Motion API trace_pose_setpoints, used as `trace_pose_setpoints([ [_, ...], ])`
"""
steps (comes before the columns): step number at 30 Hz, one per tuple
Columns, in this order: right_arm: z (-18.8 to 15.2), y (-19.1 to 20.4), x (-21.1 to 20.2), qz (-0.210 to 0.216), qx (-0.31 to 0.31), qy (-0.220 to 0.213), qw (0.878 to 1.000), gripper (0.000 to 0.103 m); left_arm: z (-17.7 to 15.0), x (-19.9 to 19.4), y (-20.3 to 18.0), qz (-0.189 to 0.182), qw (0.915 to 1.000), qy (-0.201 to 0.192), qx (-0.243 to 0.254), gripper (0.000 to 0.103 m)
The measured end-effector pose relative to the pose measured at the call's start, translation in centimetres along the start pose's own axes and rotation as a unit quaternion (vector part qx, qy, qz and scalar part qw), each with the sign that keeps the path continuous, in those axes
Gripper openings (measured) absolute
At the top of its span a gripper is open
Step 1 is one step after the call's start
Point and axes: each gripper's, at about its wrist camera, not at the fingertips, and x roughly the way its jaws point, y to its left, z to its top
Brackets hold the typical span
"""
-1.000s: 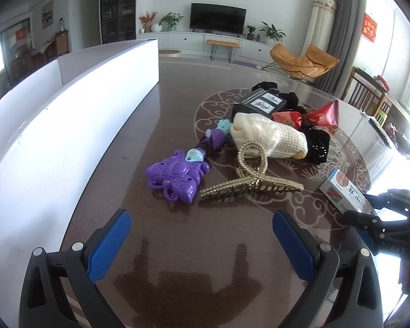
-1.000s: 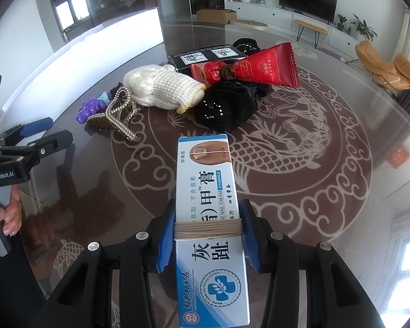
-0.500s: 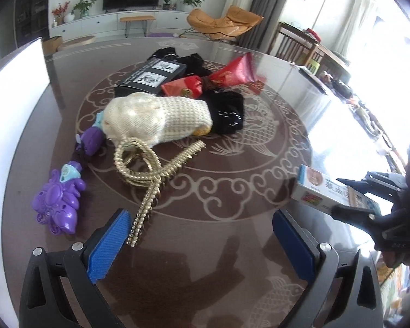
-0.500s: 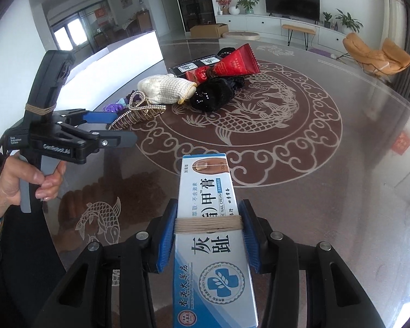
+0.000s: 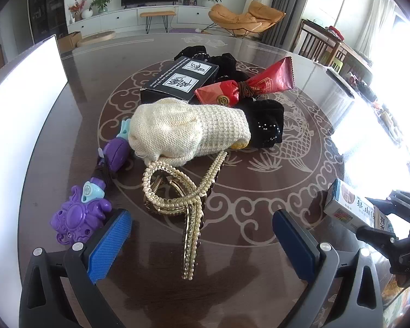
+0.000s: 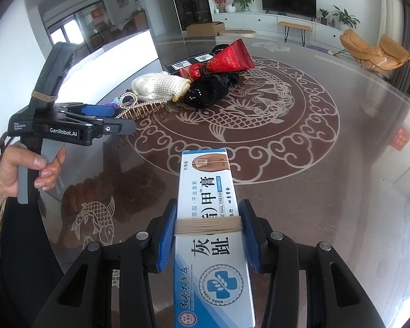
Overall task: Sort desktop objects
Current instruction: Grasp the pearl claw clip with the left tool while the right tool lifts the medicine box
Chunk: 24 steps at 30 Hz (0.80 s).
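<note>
My right gripper [image 6: 208,235] is shut on a white and blue ointment box [image 6: 207,196], held above the table; the box [image 5: 350,209] also shows at the right of the left wrist view. My left gripper [image 5: 202,242] stands open just above a gold pearl hair claw [image 5: 183,191], whose long arm lies between the blue pads. Beside it lie a purple toy [image 5: 80,216], a cream knitted mitt [image 5: 188,131], a black sequined cloth [image 5: 265,123], a red tube [image 5: 248,87] and a black box [image 5: 181,79]. In the right wrist view the left gripper [image 6: 106,120] hovers by the hair claw [image 6: 139,108].
The round glass-topped table [image 6: 300,164] bears a dragon and fish pattern. A white panel [image 5: 16,125] runs along its left side. A person's hand [image 6: 16,172] grips the left tool's handle. Chairs and a TV unit stand beyond the table.
My left gripper has swung right and closed in on the pile, so the hair claw now lies between its pads. The right gripper drew back with the ointment box, still gripped.
</note>
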Motion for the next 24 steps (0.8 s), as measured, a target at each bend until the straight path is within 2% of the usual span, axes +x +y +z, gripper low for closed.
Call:
trace_pose_setpoints([
  [10,0.9,-0.1,1.3,-0.012,-0.030,0.035,0.999,0.046,0.6,1.1,-0.1,0.003,0.9999,0.013,0.009,0.103],
  [13,1.2,-0.4,2.0,-0.012,-0.034,0.053,0.998,0.049,0.7,1.0,0.0,-0.012,0.9998,0.013,0.001,0.103],
  [14,1.4,-0.4,2.1,-0.014,-0.036,0.057,0.998,0.056,0.6,0.9,0.0,-0.008,0.9999,0.009,0.001,0.100],
  [15,1.6,-0.4,2.4,-0.017,-0.038,0.066,0.997,0.060,0.4,0.7,0.0,0.007,1.0000,0.004,0.006,0.083],
  [16,1.9,-0.3,2.6,-0.019,-0.044,0.074,0.996,0.064,0.3,0.5,-0.1,0.027,0.9996,-0.001,0.013,0.073],
  [17,2.0,-0.2,2.8,-0.019,-0.051,0.083,0.995,0.064,0.2,0.3,0.1,0.041,0.9990,-0.005,0.015,0.054],
  [18,2.2,0.0,3.0,-0.022,-0.060,0.089,0.994,0.064,0.1,-0.1,0.5,0.035,0.9994,-0.008,0.006,0.051],
  [19,2.3,0.2,3.0,-0.026,-0.069,0.092,0.993,0.058,-0.2,-0.5,1.0,0.016,0.9997,-0.010,-0.012,0.051],
  [20,2.4,0.3,2.8,-0.031,-0.075,0.092,0.992,0.042,-0.5,-0.9,1.5,0.003,0.9995,-0.015,-0.028,0.051],
  [22,2.5,0.2,2.3,-0.048,-0.075,0.090,0.992,0.042,-1.6,-1.9,1.7,0.006,0.9988,-0.027,-0.041,0.051],
  [24,2.7,0.1,1.0,-0.046,-0.066,0.073,0.994,0.042,-2.6,-3.2,1.8,0.009,0.9979,-0.041,-0.049,0.051],
])
